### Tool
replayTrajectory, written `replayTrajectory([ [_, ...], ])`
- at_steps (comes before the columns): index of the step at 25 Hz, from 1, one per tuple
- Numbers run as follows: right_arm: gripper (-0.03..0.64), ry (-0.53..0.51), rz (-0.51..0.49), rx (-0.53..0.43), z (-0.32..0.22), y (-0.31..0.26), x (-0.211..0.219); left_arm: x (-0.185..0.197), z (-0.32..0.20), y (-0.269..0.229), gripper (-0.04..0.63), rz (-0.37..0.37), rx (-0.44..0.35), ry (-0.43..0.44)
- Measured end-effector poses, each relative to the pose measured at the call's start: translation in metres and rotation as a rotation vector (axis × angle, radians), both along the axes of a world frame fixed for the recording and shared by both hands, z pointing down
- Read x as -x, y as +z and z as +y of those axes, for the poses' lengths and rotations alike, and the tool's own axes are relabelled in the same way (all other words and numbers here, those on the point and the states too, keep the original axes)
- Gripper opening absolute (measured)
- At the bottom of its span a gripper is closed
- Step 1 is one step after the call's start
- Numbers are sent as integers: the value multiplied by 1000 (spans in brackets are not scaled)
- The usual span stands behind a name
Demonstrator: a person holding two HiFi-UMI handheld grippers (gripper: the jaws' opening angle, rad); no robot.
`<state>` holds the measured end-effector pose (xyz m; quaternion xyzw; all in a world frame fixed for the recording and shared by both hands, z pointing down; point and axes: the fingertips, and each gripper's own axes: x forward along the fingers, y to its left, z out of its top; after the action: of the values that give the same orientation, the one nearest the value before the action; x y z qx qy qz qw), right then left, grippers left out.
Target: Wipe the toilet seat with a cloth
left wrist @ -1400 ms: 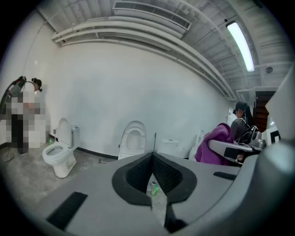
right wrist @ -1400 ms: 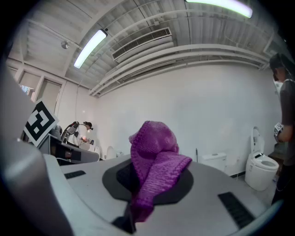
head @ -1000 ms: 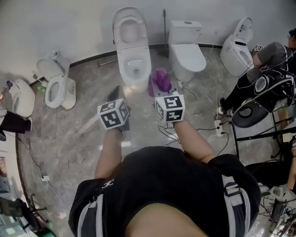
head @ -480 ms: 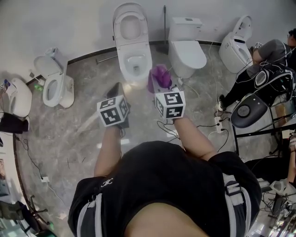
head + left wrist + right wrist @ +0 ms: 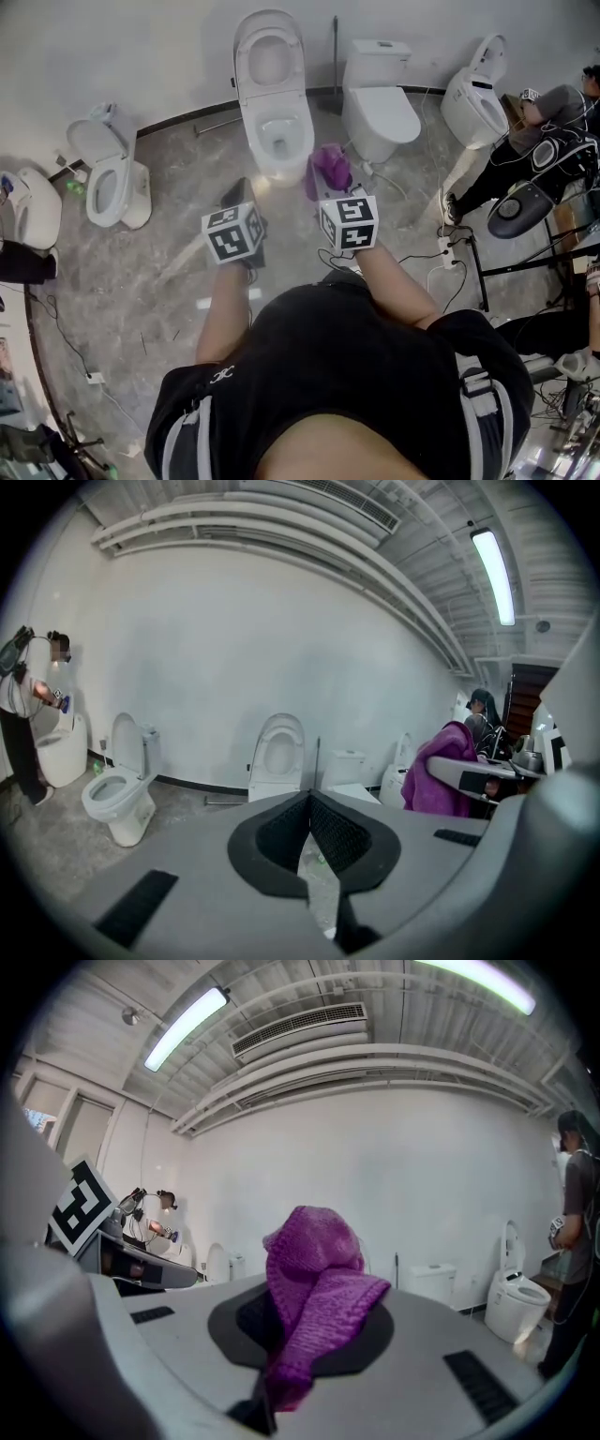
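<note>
A white toilet with its lid raised stands against the wall straight ahead, and its seat ring is down over the bowl. It also shows in the left gripper view as the toilet beyond the jaws. My right gripper is shut on a purple knitted cloth, held just right of the bowl's front. In the right gripper view the cloth bunches up above the right gripper. My left gripper hovers left of the bowl. Its jaws are shut with nothing between them.
A closed white toilet stands to the right, a small open one to the left, another at far right. A seated person is at the right edge. Cables and a power strip lie on the floor.
Both grippers stay almost in place before the toilet, with the cloth still held. The head view has swayed slightly, and the toilet sits a little lower in it.
</note>
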<state>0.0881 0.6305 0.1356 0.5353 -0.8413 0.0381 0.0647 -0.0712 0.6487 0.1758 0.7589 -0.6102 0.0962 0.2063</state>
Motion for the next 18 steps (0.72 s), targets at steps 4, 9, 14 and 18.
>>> replayTrajectory([
  [4,49,5,7,17,-12,7,1,1,-9,7,9,-4,13,7],
  [9,49,-1,-1,5,-47,9,2,1,-37,17,9,-7,32,5],
  [14,49,-12,-27,1,-106,10,-2,0,-88,14,9,-31,23,-9],
  [18,49,-25,-45,-26,-165,2,-12,-11,-147,9,9,-56,13,-14],
])
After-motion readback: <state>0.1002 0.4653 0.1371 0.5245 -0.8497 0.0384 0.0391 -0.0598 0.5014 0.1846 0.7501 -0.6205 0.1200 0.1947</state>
